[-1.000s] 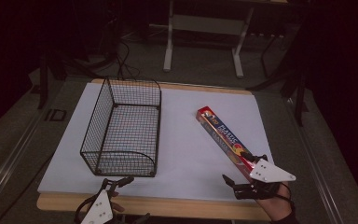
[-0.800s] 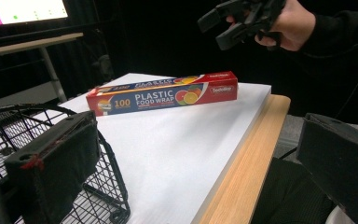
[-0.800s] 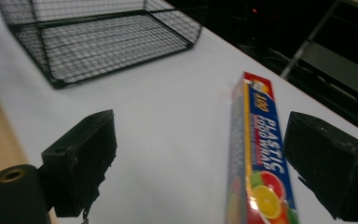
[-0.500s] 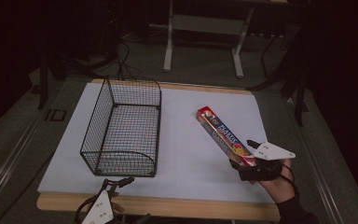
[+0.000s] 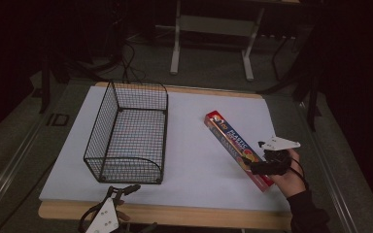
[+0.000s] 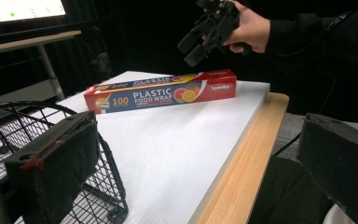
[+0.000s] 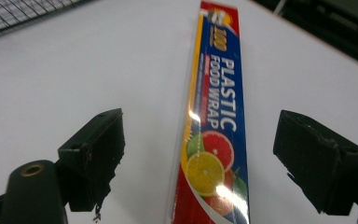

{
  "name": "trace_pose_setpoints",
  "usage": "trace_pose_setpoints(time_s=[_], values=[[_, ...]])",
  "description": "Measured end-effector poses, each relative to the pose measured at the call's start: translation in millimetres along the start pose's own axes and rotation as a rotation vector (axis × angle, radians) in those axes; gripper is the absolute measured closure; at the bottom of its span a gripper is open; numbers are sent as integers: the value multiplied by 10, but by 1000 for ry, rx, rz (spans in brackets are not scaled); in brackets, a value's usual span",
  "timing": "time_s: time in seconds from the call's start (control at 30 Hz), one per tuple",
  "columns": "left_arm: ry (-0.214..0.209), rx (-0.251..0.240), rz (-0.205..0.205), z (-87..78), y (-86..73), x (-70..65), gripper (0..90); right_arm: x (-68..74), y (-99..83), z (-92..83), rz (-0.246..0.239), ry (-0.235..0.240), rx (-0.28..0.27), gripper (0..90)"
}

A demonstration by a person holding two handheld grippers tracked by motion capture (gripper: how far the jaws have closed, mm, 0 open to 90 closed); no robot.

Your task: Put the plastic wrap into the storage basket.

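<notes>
The plastic food wrap box (image 5: 238,148) lies flat on the white bench (image 5: 194,160), right of the wire basket (image 5: 128,133). We hover our right gripper (image 7: 200,154) wide over its near end, seemingly about to grasp; next we lower and close. It reads "100 PLASTIC FOOD WRAP". Our left gripper (image 5: 121,194) waits wide, empty.

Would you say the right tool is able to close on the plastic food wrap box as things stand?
Probably yes. The right tool is open, its jaws standing either side of the plastic food wrap box, which lies flat on the white board with nothing between them.
</notes>
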State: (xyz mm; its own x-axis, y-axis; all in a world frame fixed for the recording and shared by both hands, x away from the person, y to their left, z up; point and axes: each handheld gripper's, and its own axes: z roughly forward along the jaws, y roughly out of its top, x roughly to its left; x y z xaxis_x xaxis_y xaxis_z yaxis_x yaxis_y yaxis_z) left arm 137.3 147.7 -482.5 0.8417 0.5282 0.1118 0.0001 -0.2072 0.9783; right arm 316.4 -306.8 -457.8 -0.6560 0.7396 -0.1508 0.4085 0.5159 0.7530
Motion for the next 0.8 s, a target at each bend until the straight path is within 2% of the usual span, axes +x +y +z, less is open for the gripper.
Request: trace_pose_setpoints(time_s=[0.5, 0.8], values=[[4, 8, 8, -4, -3, -4, 0, -130, 10, 296, 48, 21, 126, 210], [0, 7, 6, -6, -4, -1, 0, -186, 101, 492, 40, 13, 185, 233]])
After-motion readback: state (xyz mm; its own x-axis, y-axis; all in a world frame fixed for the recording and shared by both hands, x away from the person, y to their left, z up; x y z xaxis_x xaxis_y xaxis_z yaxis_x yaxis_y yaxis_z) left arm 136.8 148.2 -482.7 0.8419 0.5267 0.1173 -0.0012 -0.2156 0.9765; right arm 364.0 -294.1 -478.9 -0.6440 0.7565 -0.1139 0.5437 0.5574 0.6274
